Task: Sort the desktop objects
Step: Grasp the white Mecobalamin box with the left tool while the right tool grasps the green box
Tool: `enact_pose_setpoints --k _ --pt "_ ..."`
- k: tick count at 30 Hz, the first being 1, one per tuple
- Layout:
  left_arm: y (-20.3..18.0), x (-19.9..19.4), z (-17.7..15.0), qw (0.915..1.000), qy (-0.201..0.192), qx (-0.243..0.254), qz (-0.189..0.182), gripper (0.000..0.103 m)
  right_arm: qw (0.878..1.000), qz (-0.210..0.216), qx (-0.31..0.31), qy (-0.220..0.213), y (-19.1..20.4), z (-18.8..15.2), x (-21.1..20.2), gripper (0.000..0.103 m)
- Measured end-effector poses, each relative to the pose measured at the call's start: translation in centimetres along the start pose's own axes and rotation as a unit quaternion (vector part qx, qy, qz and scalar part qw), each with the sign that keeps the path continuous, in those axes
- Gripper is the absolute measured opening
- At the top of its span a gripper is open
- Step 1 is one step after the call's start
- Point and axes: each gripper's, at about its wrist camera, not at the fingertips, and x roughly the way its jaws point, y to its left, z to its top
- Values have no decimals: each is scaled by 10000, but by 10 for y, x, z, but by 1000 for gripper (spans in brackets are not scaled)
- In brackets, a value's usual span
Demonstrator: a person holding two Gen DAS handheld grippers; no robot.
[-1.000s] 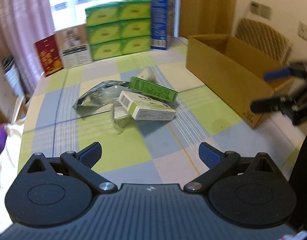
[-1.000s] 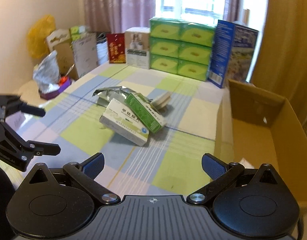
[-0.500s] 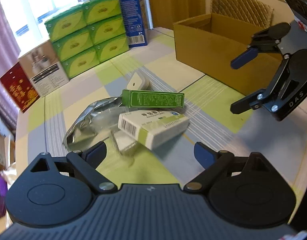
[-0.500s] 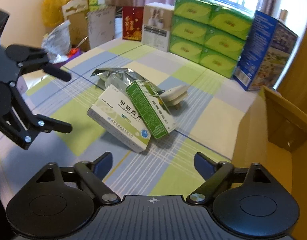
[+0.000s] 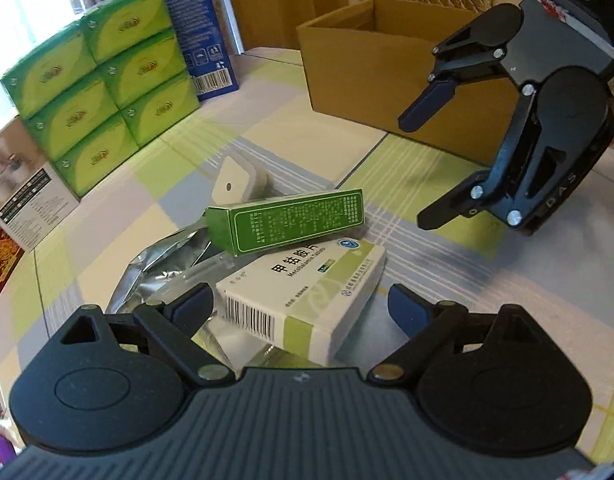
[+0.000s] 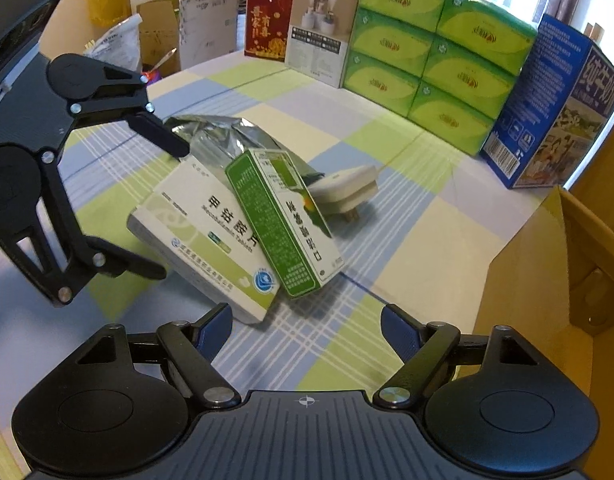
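Observation:
A small heap lies mid-table: a white and green medicine box [image 5: 307, 292] [image 6: 205, 236], a long green box [image 5: 291, 220] [image 6: 283, 220] leaning across it, a silver foil pouch [image 5: 163, 264] [image 6: 223, 136] beneath, and a white plug adapter [image 5: 239, 180] [image 6: 343, 190] behind. My left gripper [image 5: 301, 308] [image 6: 167, 208] is open, its fingers on either side of the white box's near end. My right gripper [image 6: 307, 330] [image 5: 425, 164] is open too, just short of the white box's corner, with nothing between its fingers.
An open cardboard box [image 5: 387, 76] [image 6: 547, 264] stands to the right of the heap. Stacked green tissue packs [image 5: 99, 92] [image 6: 435, 56], a blue carton [image 6: 555, 104] and other boxes line the far edge. A checked cloth [image 6: 407, 216] covers the table.
Both grippers have moved in toward the heap; the left now straddles the white box and the right stands close before it. The objects have not shifted.

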Motion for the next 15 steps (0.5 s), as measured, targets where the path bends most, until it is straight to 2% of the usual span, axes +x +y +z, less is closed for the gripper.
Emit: enact_pose_setpoints --k 3,7,15 --pt "1 10 -1 9999 75 111 0 91 10000 11 -9 57 0 -3 4 80" --pt "-4 14 -5 9999 122 12 -57 78 9999 22 25 96 0 -5 7 80" --pt "-35 -6 -26 9983 282 -506 -25 69 9999 28 -78 128 3 -4 4 80"
